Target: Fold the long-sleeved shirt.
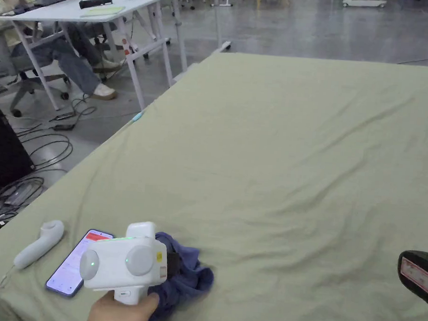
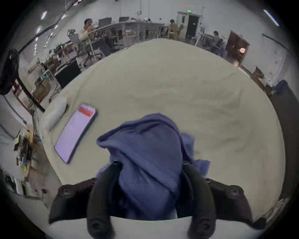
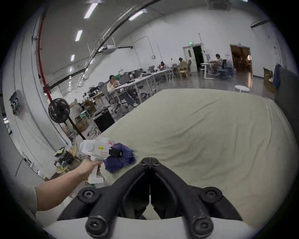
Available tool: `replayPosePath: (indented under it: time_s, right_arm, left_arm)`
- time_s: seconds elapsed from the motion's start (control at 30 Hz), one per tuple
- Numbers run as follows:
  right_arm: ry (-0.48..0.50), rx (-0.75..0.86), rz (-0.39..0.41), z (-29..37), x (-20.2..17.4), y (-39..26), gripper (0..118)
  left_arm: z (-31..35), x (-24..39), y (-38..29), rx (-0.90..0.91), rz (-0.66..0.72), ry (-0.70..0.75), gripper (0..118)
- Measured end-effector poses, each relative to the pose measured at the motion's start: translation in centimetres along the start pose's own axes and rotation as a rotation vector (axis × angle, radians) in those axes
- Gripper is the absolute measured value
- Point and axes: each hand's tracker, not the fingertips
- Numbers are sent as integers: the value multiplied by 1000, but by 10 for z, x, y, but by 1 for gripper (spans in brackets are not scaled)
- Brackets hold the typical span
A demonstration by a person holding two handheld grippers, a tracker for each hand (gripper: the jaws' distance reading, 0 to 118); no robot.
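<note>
At about seven o'clock on the green-sheeted surface, the left tool is clenched on the bunched blue shirt, a phone and white controller lying just beside at nine o'clock, while the right tool is pressed closed, empty.

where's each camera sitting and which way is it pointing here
Head view: on the person's head, looking down and forward over the green sheet; the left hand holding the left hand-held gripper shows.
Left gripper view: rides that gripper, facing across the bed; its jaws flank the bunched blue shirt.
Right gripper view: rides the right hand-held gripper, jaws together, facing across the bed; the person's left forearm shows.
Shared: head and left gripper views both show the phone beside the shirt.
</note>
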Motion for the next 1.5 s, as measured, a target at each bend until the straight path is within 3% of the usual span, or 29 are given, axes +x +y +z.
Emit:
replayPosePath:
  time_s: [0.23, 0.4, 0.5, 0.67, 0.83, 0.87, 0.9, 0.93, 1.0, 1.07, 1.13, 1.17, 1.27, 1.33, 1.43, 1.47, 1.5]
  right_arm:
    - [2, 200, -89, 77, 20, 24, 0]
    - [-129, 323, -62, 148, 37, 38, 0]
    - [-230, 361, -51, 187, 51, 33, 0]
    - [-349, 340, -107, 229, 80, 3, 0]
    - [-420, 274, -148, 247, 102, -34, 0]
    - [-424, 260, -165, 248, 107, -41, 0]
    - [-426, 251, -182, 248, 110, -47, 0]
    - [-426, 242, -203, 248, 114, -52, 0]
    - [-422, 237, -231, 245, 120, -58, 0]
    - [-408, 240, -258, 241, 124, -60, 0]
    - [-395, 252, -277, 237, 125, -58, 0]
    - [-382, 260, -282, 235, 124, -58, 0]
    - [-352, 265, -276, 223, 119, -55, 0]
    - [-333, 258, -271, 212, 114, -57, 0]
    - [-301, 231, -284, 192, 107, -64, 0]
    - [-305, 211, -294, 184, 105, -68, 0]
    - [-325, 184, -305, 176, 103, -73, 0]
  left_arm:
    - [138, 84, 58, 249, -135, -215, 41]
    - [199, 208, 59, 345, -309, -334, 41]
    - [180, 296, 32, 282, -411, -392, 41]
    - [107, 432, -64, 54, -542, -455, 41]
    - [31, 511, -185, -260, -698, -417, 41]
    - [29, 515, -200, -243, -724, -393, 41]
    - [38, 518, -207, -102, -774, -300, 41]
    - [46, 520, -201, -33, -805, -319, 42]
    - [46, 522, -188, -126, -779, -329, 42]
    - [59, 500, -157, -137, -663, -509, 64]
    - [97, 470, -128, -88, -590, -653, 101]
    - [123, 449, -113, -33, -570, -707, 108]
    - [183, 380, -90, 166, -506, -814, 110]
    - [202, 335, -92, 232, -485, -806, 118]
    - [196, 283, -111, 128, -544, -611, 117]
    - [188, 268, -122, 58, -576, -521, 104]
    - [180, 254, -131, 4, -588, -503, 64]
